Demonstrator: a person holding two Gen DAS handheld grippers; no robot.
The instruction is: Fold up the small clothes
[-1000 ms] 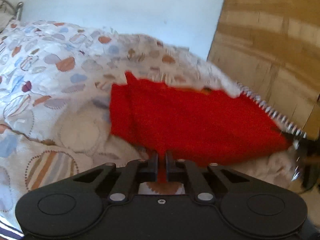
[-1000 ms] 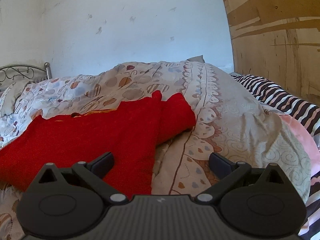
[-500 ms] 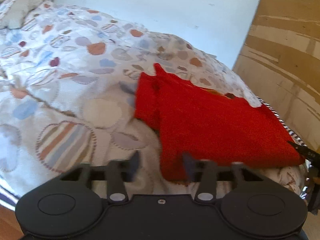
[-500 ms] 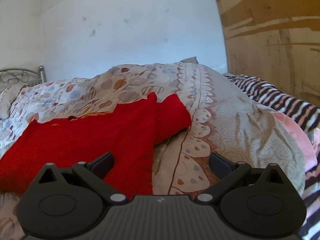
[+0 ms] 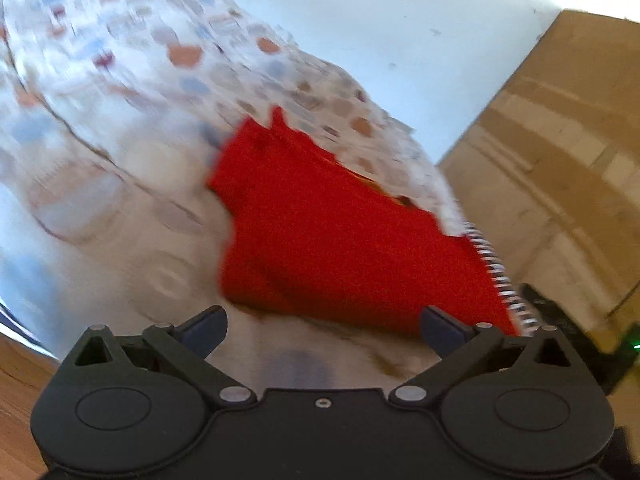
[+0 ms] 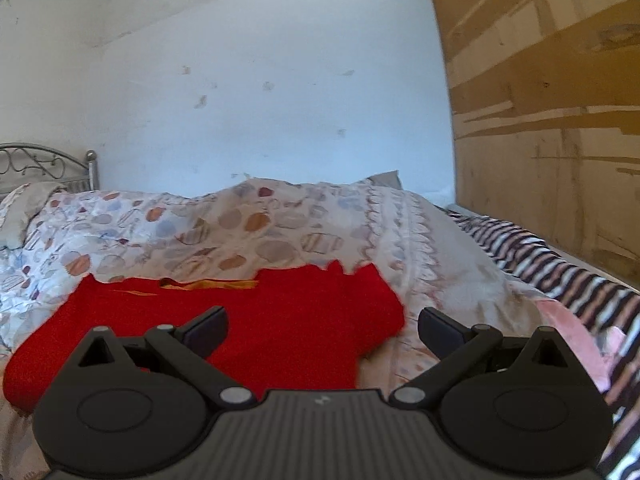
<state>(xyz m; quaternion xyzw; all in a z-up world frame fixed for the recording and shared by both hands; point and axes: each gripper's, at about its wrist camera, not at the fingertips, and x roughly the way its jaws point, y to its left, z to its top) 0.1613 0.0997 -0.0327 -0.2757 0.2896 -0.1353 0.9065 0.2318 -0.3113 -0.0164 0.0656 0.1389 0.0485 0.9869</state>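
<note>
A red garment (image 5: pixel 332 240) lies folded flat on the patterned bedspread (image 5: pixel 120 152). My left gripper (image 5: pixel 322 330) hovers just in front of the garment's near edge; its jaws are opening wide and nothing is between them. In the right wrist view the same red garment (image 6: pixel 256 320) lies spread out with an orange inner strip showing at its far edge. My right gripper (image 6: pixel 322 330) stands open above the garment's near right part and holds nothing.
A striped cloth (image 6: pixel 560 268) and a pink cloth (image 6: pixel 572 328) lie on the bed's right side. A brown board wall (image 6: pixel 552 120) rises at the right, a white wall (image 6: pixel 240 80) behind. A metal bedhead (image 6: pixel 44 164) stands far left. Wooden floor (image 5: pixel 20 380) shows at lower left.
My left gripper let go of the red garment's edge, opened wide, rolled and drew back. The garment now lies flat. My right gripper rose a little, still open.
</note>
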